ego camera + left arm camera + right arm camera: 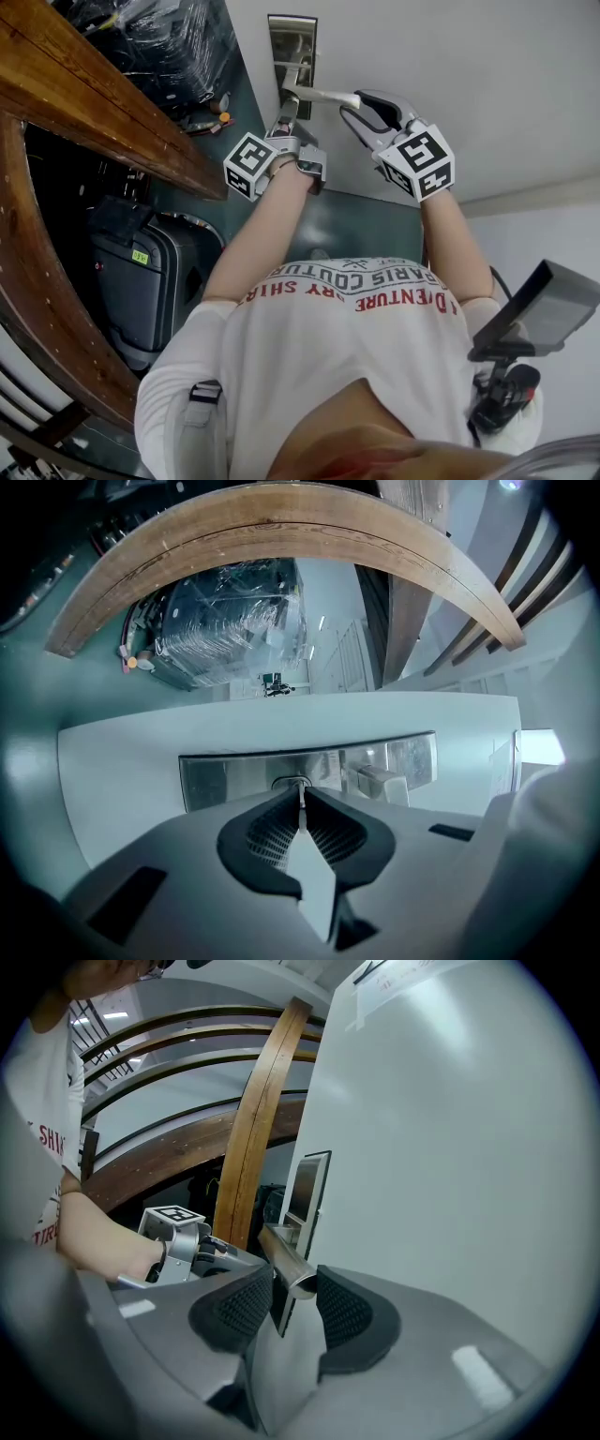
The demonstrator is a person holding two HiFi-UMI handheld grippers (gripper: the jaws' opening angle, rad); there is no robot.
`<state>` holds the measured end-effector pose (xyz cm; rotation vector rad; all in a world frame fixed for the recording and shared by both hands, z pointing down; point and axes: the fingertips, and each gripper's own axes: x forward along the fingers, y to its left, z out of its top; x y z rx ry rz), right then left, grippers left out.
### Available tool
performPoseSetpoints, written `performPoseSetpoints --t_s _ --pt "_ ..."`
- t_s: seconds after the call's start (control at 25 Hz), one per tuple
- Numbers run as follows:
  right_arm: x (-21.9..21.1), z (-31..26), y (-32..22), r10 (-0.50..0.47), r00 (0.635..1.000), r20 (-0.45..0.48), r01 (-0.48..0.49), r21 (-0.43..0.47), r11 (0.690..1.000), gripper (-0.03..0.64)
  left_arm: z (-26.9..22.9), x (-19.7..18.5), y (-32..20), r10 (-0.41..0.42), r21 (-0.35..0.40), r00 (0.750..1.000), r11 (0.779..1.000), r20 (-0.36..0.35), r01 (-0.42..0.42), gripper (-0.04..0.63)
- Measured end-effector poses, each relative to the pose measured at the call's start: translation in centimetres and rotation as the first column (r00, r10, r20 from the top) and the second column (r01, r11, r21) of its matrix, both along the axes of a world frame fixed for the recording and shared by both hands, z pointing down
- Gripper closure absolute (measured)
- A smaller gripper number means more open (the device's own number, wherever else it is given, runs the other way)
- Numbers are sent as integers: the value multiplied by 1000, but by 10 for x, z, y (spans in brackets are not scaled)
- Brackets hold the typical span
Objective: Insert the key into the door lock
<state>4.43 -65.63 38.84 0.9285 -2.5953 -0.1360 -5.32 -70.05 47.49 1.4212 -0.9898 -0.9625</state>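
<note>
A steel lock plate (292,42) is set in the white door (469,75), and a lever handle (323,96) sticks out from it. My left gripper (286,120) points straight at the plate. In the left gripper view this left gripper (300,795) is shut on a thin key (301,810), held edge-on, with its tip at the keyhole (292,784) in the lock plate (220,780). My right gripper (364,111) sits at the free end of the handle. In the right gripper view this right gripper (292,1296) has its ribbed pads (342,1312) closed against the end of the handle (286,1258).
A curved wooden rail (103,103) runs along the left, close to my left arm. Below it stands a dark suitcase (150,281), and a plastic-wrapped bundle (159,37) lies beyond. A black device on a stand (534,319) is at the right. The door edge is left of the plate.
</note>
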Motion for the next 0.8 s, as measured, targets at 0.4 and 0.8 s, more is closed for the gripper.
performPoseSetpoints --t_s 0.4,0.8 --pt "6 -3 -3 39 999 23 -39 -12 999 479 -15 2 2 49 117 963 990 263 -83 501" --pt "3 -23 115 47 998 50 -43 -85 995 600 -83 13 137 54 113 346 889 937 -444 531"
